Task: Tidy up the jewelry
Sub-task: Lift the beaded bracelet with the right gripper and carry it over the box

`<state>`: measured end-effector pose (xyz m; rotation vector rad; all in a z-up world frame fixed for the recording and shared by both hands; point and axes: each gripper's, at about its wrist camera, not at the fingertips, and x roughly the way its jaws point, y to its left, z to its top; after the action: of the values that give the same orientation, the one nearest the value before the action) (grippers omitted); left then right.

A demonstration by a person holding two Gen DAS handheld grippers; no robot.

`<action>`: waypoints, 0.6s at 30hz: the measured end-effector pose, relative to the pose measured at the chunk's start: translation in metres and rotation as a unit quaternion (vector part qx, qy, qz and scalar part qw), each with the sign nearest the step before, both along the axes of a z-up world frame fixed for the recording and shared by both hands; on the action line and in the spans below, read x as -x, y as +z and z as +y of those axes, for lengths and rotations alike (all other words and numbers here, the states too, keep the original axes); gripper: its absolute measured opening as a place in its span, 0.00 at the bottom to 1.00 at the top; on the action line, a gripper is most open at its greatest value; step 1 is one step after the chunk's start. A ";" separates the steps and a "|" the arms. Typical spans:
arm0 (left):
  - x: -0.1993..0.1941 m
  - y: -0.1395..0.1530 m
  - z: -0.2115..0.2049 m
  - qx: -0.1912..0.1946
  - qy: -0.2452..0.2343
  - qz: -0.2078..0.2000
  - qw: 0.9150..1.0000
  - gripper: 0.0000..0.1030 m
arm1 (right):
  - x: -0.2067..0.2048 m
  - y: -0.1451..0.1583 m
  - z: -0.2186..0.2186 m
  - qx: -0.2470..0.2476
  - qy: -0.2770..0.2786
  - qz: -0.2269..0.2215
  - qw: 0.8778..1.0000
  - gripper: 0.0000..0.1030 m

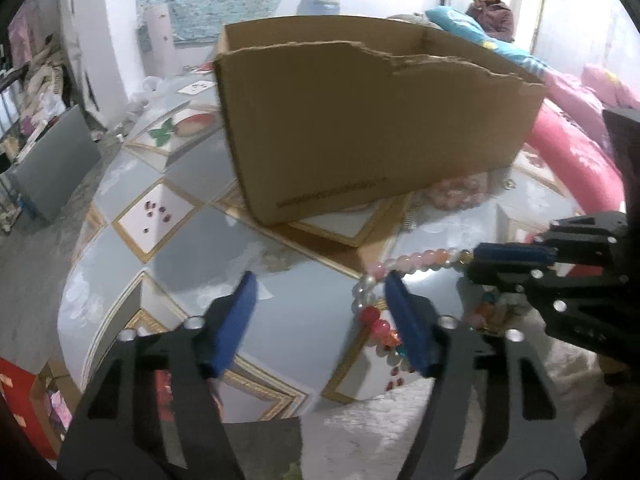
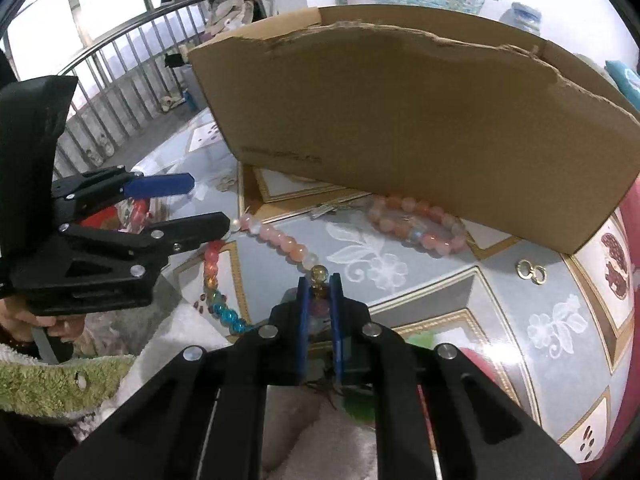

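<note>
A long bead necklace (image 1: pixel 416 259) of pink, white, red and blue beads lies on the patterned table (image 1: pixel 192 264) in front of a torn cardboard box (image 1: pixel 360 120). My right gripper (image 2: pixel 319 280) is shut on one end of the necklace (image 2: pixel 280 240); it shows at the right of the left wrist view (image 1: pixel 476 256). My left gripper (image 1: pixel 320 284) is open, its right finger (image 1: pixel 404 320) touching the strand; it shows at the left of the right wrist view (image 2: pixel 208 204). A pink bead bracelet (image 2: pixel 420 224) lies by the box (image 2: pixel 400 120).
Two small gold rings (image 2: pixel 532 270) lie on the table right of the bracelet. A pink cushion (image 1: pixel 576 160) lies to the right of the table. A person (image 1: pixel 494 10) sits far behind. A metal railing (image 2: pixel 100 80) stands at the left.
</note>
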<state>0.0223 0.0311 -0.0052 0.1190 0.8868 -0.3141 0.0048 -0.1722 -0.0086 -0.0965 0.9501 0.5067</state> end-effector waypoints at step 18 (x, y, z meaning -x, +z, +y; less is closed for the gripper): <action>0.001 -0.009 -0.044 -0.022 -0.070 0.016 0.997 0.08 | -0.001 -0.003 -0.011 -0.034 -0.024 -0.002 0.999 0.10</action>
<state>0.0210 -0.0128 -0.0144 0.2185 0.9184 -0.4276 0.0059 -0.1828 -0.0115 -0.0134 0.9274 0.4936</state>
